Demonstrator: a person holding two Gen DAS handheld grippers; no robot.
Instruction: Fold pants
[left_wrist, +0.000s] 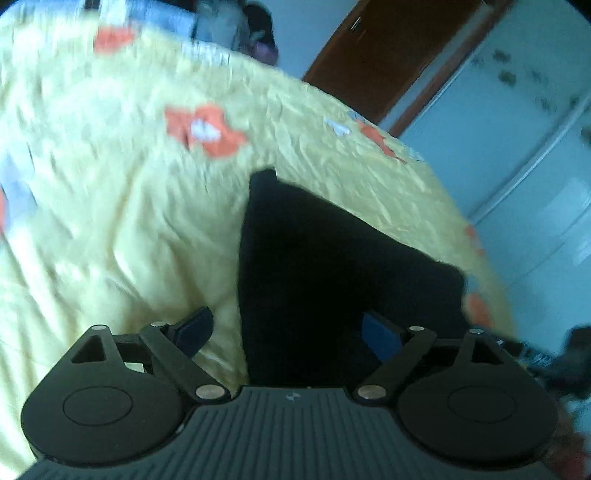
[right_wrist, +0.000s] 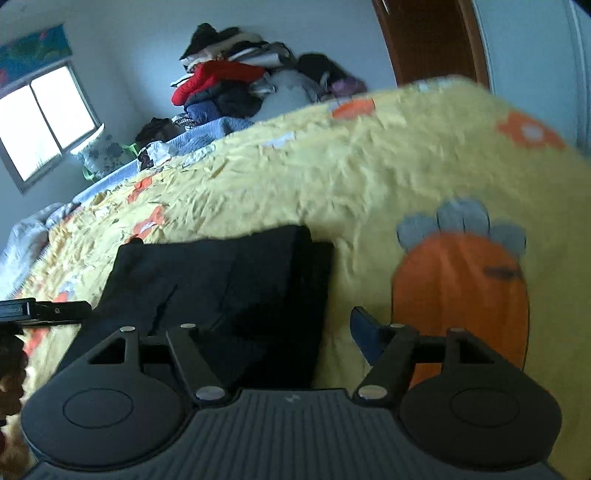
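Left wrist view: we see the black pants (left_wrist: 332, 266) lying folded on the yellow bed (left_wrist: 110, 206) at twelve o'clock; both jaws stand wide, empty, probably because the folding looks finished.

A bed is carrying everything here, its top covered by a crinkled yellow bedspread (right_wrist: 295, 177) that is showing orange flowers and one large orange carrot shape (right_wrist: 461, 295) with grey leaves. Black pants (right_wrist: 221, 280) are lying directly on the spread in a folded, roughly rectangular bundle (left_wrist: 325, 266), sitting near the bed's near edge. At the far end a heap of mixed clothes (right_wrist: 236, 81) is piling up beside a blue blanket (right_wrist: 207, 136)
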